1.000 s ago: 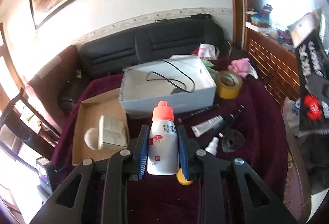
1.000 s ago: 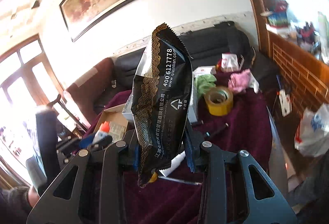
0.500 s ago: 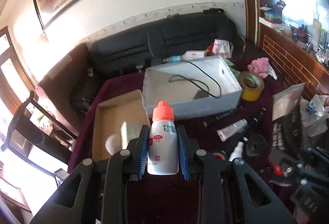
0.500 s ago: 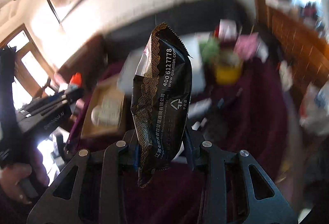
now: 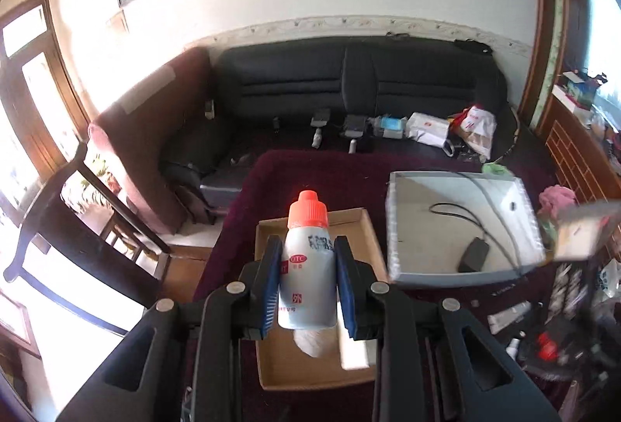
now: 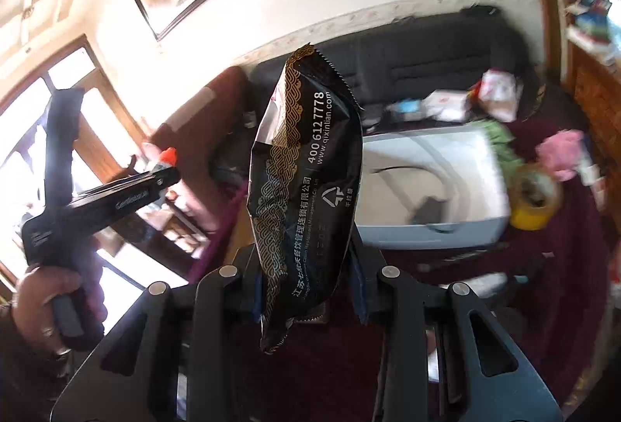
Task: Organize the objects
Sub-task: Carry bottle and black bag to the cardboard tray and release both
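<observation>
The left gripper [image 5: 308, 280] pinches a light, stiff white plastic bottle with an orange cap [image 5: 307, 267] by its smooth sides above the shallow brown cardboard tray [image 5: 279, 364], while the right gripper [image 6: 306, 290] clamps a limp, crinkly black foil packet [image 6: 306, 189] low down, near the white box [image 6: 427, 228].

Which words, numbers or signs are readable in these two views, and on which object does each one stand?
"OTC" in a red oval: white bottle with orange cap, held in the left gripper.
"外": same bottle, lower down; its other print is too small to read.
"400 612 7778": black packet held in the right gripper.
"www.qixinlian.com": same packet.
Chinese company line and small logo: same packet, too fine to quote reliably.
</observation>
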`<state>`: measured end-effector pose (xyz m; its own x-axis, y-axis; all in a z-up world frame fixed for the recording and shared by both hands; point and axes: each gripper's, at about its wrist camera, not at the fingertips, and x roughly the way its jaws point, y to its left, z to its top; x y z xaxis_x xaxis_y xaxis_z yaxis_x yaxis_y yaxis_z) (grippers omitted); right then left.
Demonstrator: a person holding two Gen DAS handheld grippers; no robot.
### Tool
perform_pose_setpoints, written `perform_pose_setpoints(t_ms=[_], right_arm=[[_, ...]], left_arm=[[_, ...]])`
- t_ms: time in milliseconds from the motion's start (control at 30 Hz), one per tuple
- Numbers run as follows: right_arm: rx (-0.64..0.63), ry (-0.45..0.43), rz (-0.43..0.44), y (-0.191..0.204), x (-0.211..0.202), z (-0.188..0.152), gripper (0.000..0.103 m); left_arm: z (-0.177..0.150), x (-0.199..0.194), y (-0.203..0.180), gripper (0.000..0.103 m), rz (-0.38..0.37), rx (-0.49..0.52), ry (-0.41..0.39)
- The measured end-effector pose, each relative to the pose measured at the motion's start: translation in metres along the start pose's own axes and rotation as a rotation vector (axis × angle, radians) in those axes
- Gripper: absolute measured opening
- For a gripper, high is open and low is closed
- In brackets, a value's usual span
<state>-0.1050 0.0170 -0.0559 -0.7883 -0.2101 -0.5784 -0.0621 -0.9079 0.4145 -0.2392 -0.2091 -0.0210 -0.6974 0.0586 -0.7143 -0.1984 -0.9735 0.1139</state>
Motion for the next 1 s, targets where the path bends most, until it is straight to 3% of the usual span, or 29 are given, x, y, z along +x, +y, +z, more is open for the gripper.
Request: perform_pose_setpoints(t_ms=[67, 233, 367, 600, 667, 733, 767, 800, 867, 900, 1000], right_arm=[[0.050, 0.079, 0.026, 0.001, 0.037, -0.003, 0.033], [0.035, 0.259, -0.027, 0.004, 0.134, -0.026, 0.033], [0.037, 0.300, -0.015, 0.011, 0.191, -0.020, 0.033], [-0.011, 0.378, -0.051, 0.013, 0.277, -0.019, 0.033], [-0.056, 0.392, -0.078, 0.013, 0.297, -0.021, 0.033], [-0.075, 0.414, -0.079, 0.014, 0.311, -0.024, 0.036], [-0.078, 0.431, -0.075, 0.014, 0.319, -0.026, 0.046], [-0.084, 0.445, -0.077, 0.016, 0.323, -0.028, 0.067], [-0.095, 0.449, -0.057, 0.020, 0.324, -0.031, 0.090], [-0.101, 0.434, -0.057, 0.021, 0.323, -0.030, 0.091], [-0.114, 0.375, -0.040, 0.024, 0.303, -0.025, 0.094]], left_arm=[[-0.002, 0.031, 0.007, 0.026, -0.013, 0.018, 0.048], [-0.013, 0.099, 0.017, 0.026, -0.035, 0.045, 0.167], [-0.028, 0.140, 0.026, 0.027, -0.062, 0.022, 0.243], [-0.038, 0.175, 0.049, 0.029, -0.049, -0.058, 0.284], [-0.037, 0.176, 0.051, 0.043, -0.016, -0.058, 0.275], [-0.035, 0.173, 0.054, 0.076, 0.003, -0.070, 0.245], [-0.034, 0.169, 0.055, 0.083, 0.015, -0.078, 0.226], [-0.033, 0.165, 0.056, 0.086, 0.018, -0.084, 0.207], [-0.029, 0.148, 0.056, 0.095, 0.061, -0.094, 0.133], [-0.027, 0.142, 0.057, 0.103, 0.075, -0.100, 0.110], [-0.019, 0.112, 0.052, 0.103, 0.130, -0.105, 0.024]])
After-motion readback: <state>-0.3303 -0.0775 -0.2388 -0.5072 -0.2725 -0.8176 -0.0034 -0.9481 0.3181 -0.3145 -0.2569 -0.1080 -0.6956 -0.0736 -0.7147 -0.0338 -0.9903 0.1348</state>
